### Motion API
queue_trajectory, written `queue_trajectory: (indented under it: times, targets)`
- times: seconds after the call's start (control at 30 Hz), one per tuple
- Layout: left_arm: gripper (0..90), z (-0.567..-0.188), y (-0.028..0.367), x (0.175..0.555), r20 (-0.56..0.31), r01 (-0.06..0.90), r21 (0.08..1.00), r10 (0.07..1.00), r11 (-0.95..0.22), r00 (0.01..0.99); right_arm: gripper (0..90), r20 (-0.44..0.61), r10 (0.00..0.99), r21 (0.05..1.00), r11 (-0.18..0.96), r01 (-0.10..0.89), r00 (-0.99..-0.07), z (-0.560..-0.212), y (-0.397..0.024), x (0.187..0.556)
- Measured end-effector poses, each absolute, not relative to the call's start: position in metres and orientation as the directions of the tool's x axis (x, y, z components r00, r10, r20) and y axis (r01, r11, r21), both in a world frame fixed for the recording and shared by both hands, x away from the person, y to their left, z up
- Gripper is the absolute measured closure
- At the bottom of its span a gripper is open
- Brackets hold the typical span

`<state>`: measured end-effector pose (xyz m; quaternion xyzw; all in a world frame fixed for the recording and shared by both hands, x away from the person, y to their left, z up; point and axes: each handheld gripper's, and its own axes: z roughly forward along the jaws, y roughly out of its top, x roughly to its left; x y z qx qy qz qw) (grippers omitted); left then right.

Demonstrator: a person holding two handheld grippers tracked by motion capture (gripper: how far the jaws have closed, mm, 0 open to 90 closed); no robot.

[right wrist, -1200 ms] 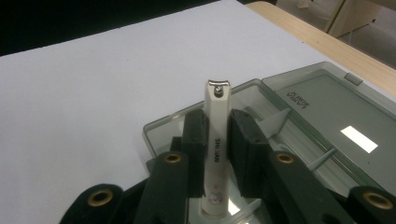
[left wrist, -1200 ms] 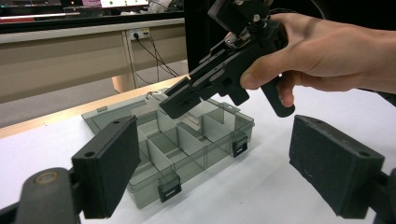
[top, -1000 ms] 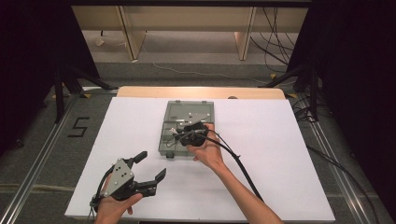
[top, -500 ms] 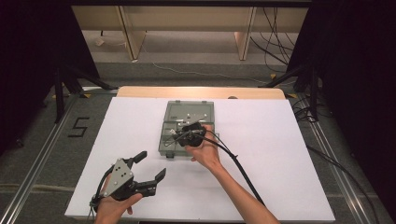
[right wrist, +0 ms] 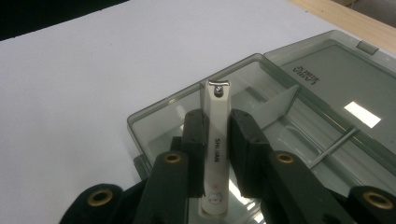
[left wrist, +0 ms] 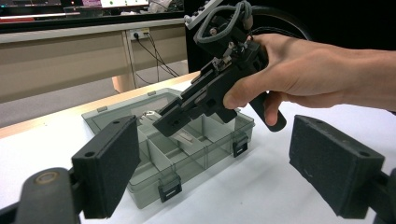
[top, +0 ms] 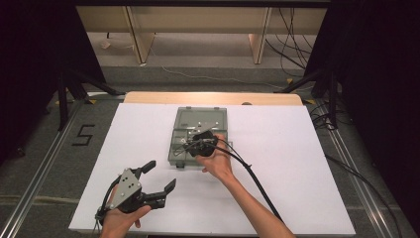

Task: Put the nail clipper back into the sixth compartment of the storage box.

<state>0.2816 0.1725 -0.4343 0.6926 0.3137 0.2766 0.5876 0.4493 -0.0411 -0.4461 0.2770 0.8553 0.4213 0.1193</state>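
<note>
Right gripper (right wrist: pixel 217 154) clamps nail clipper (right wrist: pixel 216 154) over open organizer box (right wrist: pixel 154 123).
We hold left gripper (top: pixel 157 177) spread, apart.

light: bright overhead | surroundings: dark | glare: box lid (right wrist: pixel 359 114) | foreground: soft blur

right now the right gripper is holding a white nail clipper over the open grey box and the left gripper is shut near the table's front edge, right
Not quite: the left gripper is open, its jaws standing wide apart in the left gripper view and the high view. The rest holds: the right gripper is clamped on the white nail clipper over the open grey box.
</note>
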Motion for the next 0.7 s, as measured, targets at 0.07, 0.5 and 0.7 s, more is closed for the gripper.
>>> queue_trajectory:
  times: [0.07, 0.5, 0.7]
  targets:
    - [15.8, -0.434, 0.172, 0.282, 0.015, 0.110, 0.987, 0.760, -0.113, 0.650, 76.8, 0.034, 0.575, 0.782, 0.494, 0.379, -0.818, -0.447, -0.041, 0.449]
    - [15.7, -0.434, 0.172, 0.281, 0.015, 0.110, 0.987, 0.760, -0.113, 0.650, 49.7, 0.020, 0.593, 0.812, 0.461, 0.359, -0.805, -0.435, -0.046, 0.448]
    - [15.7, -0.435, 0.172, 0.283, 0.021, 0.098, 0.989, 0.755, -0.112, 0.655, 44.4, -0.001, 0.588, 0.815, 0.469, 0.340, -0.809, -0.427, -0.053, 0.446]
